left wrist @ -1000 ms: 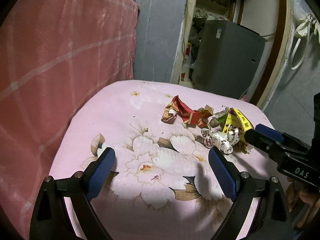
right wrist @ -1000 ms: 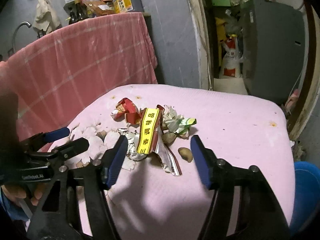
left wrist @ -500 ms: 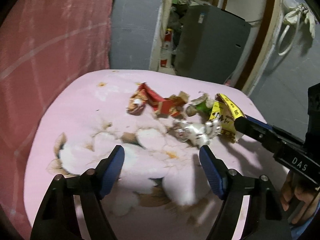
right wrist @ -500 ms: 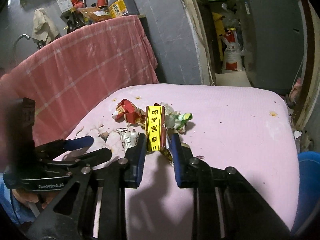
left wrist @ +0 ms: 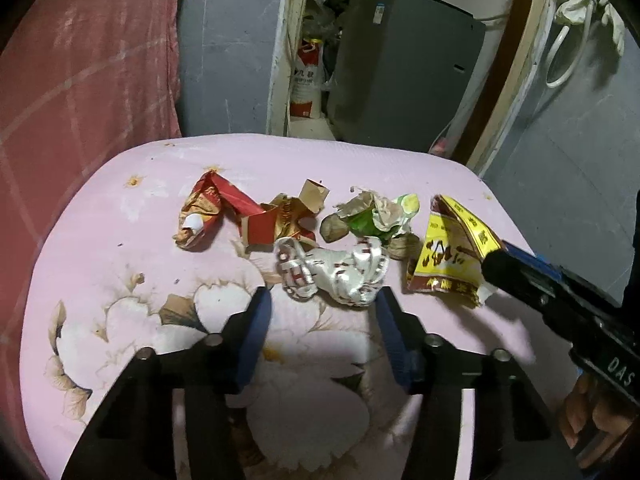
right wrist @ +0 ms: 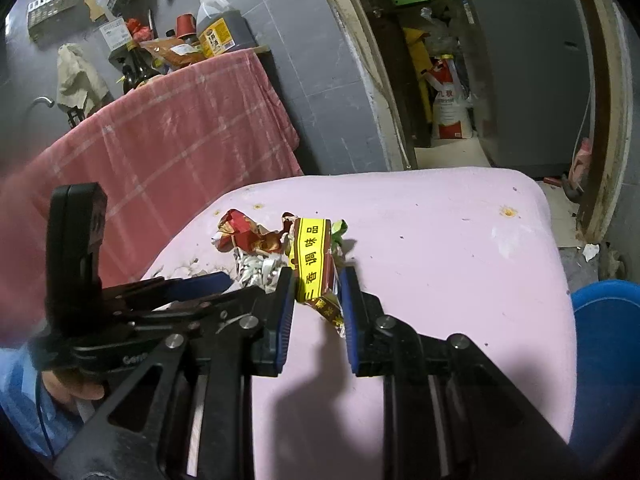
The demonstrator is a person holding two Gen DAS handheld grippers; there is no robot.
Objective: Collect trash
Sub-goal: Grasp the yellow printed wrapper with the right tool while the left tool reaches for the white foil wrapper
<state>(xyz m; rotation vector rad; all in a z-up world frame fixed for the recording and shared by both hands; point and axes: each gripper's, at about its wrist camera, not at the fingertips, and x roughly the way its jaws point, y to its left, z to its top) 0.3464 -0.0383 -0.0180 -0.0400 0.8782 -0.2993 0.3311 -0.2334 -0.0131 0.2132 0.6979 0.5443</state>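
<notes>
Left wrist view: the left hand-held gripper has just been closing, its blue pads flanking the near edge of the crumpled silver wrapper at 12 o'clock without yet pressing it, so it counts as spread. Beyond lie a red wrapper at 11 o'clock and a green and beige scrap at 1 o'clock. At 3 o'clock the other tool pinches the yellow packet. My worry here: the foil is springy and only its near rim sits between the pads, so a shallow close could squeeze it forward and out, or drag a loose fold of cloth with it.

Right wrist view: the right hand-held gripper is clamped on the yellow packet, lifted at 12 o'clock, after narrowing its jaws moments ago. The hold is on the lower end only, so I judge the packet may pivot or slip on the way to the blue bin at 4 o'clock.

The trash rests on a pink floral cloth covering the bench, soft and stained. A red checked cloth hangs at 10 o'clock with bottles above, and a doorway opens on a grey appliance at 1 o'clock.
</notes>
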